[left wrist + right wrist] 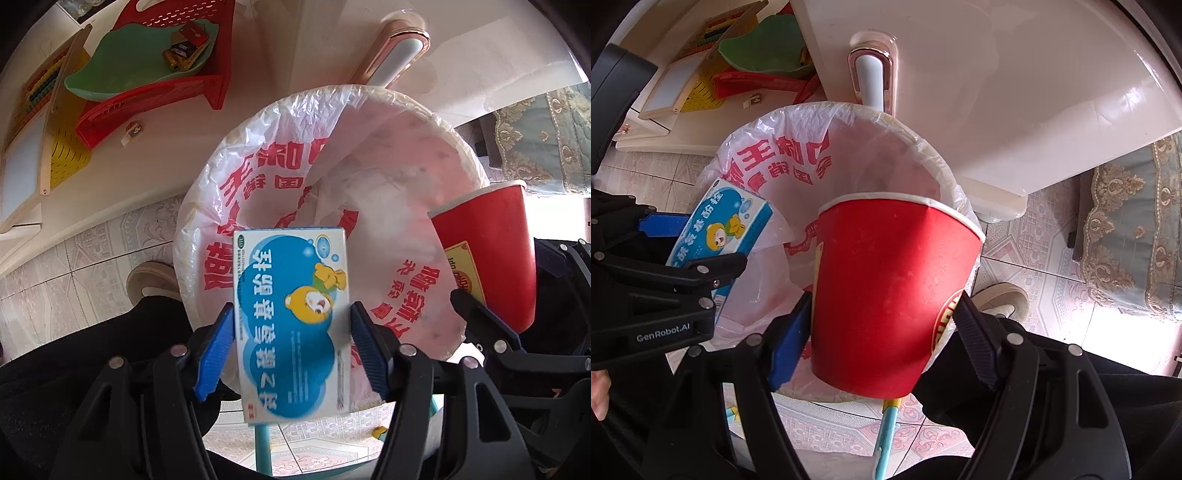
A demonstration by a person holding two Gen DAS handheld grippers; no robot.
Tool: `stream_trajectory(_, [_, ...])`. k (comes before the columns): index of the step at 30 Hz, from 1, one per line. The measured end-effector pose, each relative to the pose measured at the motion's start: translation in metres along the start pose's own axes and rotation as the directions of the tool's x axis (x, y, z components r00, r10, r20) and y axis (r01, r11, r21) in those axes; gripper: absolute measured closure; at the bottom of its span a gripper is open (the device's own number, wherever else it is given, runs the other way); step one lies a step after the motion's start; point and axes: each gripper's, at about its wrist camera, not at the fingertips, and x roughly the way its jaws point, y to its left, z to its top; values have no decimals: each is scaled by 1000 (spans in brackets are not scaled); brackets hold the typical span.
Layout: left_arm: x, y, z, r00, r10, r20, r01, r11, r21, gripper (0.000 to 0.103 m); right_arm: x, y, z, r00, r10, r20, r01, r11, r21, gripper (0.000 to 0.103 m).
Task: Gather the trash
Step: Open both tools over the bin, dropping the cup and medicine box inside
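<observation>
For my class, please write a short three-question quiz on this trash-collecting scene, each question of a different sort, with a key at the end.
1. True or false: the left gripper holds the red paper cup.
2. Multiple choice: what lines the bin below both grippers? A) a cloth sack B) a white plastic bag with red print C) newspaper
3. Fill in: the small blue and white box shows a cartoon ____.

Key:
1. False; the right gripper is clamped on the cup, the left on the box.
2. B
3. bear
</observation>
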Motion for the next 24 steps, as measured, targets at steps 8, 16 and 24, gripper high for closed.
stream_trajectory(8, [1,4,2,1000,26,-2,-26,999,-20,30,0,-7,3,1000,20,-5,-19,1000,24,21])
stream_trajectory(16, [-3,0,1,999,47,8,-47,999,-5,29,-1,-8,4,1000,22,1,-22,999,37,21])
stream_trajectory(24, [-4,-5,0,998,68,15,-68,998,11,29,-2,-8,3,1000,22,4,-22,999,38,21])
